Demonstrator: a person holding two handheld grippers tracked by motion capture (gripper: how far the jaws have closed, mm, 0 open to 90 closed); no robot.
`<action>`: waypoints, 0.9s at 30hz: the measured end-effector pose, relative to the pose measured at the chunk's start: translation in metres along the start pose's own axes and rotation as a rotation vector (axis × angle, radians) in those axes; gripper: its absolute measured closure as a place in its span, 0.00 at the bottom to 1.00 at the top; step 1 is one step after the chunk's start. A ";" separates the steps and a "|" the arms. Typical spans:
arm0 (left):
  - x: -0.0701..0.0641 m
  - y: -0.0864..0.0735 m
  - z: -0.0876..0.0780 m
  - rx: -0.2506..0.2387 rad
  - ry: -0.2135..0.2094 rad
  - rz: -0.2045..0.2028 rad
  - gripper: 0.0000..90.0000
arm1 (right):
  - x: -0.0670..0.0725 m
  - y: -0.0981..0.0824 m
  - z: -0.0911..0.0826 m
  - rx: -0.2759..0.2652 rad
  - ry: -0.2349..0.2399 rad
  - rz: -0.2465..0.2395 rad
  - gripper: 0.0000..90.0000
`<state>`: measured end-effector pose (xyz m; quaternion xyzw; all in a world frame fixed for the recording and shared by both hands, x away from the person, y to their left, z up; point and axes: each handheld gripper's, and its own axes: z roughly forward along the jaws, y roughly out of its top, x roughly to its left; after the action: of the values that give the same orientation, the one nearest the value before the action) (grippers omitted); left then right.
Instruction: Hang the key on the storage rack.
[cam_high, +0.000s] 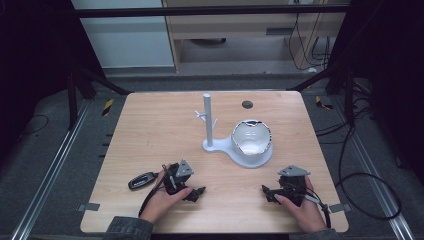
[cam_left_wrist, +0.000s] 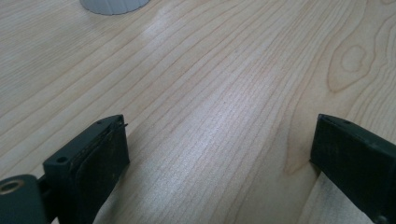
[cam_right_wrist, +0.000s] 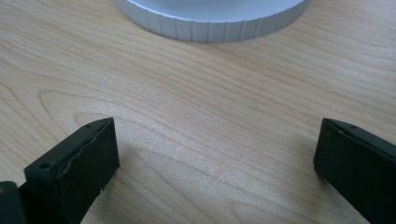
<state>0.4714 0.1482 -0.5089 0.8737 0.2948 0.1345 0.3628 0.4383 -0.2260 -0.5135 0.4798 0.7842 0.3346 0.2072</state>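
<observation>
A grey stand (cam_high: 208, 120) with an upright post and short pegs rises at the table's middle. Its round ribbed base (cam_high: 239, 156) carries a white bowl (cam_high: 251, 138) with a dark, uneven rim. My left gripper (cam_high: 198, 192) rests low near the front edge, left of centre, and is open over bare wood (cam_left_wrist: 219, 135). The base's edge (cam_left_wrist: 114, 5) shows far ahead of it. My right gripper (cam_high: 268, 192) sits at the front right, also open with nothing between its fingers (cam_right_wrist: 217, 140). The ribbed base (cam_right_wrist: 210, 21) lies just beyond its jaws.
A small black flat object (cam_high: 142, 180) lies on the wooden table (cam_high: 160, 130) just left of my left hand. A dark round hole (cam_high: 247, 104) sits near the table's far edge. Cables trail off the right side.
</observation>
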 end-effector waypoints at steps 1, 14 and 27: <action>0.000 0.000 0.000 0.001 -0.001 0.001 0.04 | 0.000 0.000 0.000 0.000 0.002 -0.002 0.00; 0.001 -0.001 -0.001 0.000 -0.013 0.007 0.03 | 0.000 0.000 0.000 0.000 0.003 -0.001 0.00; 0.010 0.004 -0.018 0.042 0.021 0.032 0.05 | 0.000 0.000 0.000 0.000 0.005 0.000 0.00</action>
<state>0.4727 0.1616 -0.4932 0.8843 0.2872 0.1431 0.3391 0.4390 -0.2259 -0.5134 0.4787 0.7848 0.3358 0.2052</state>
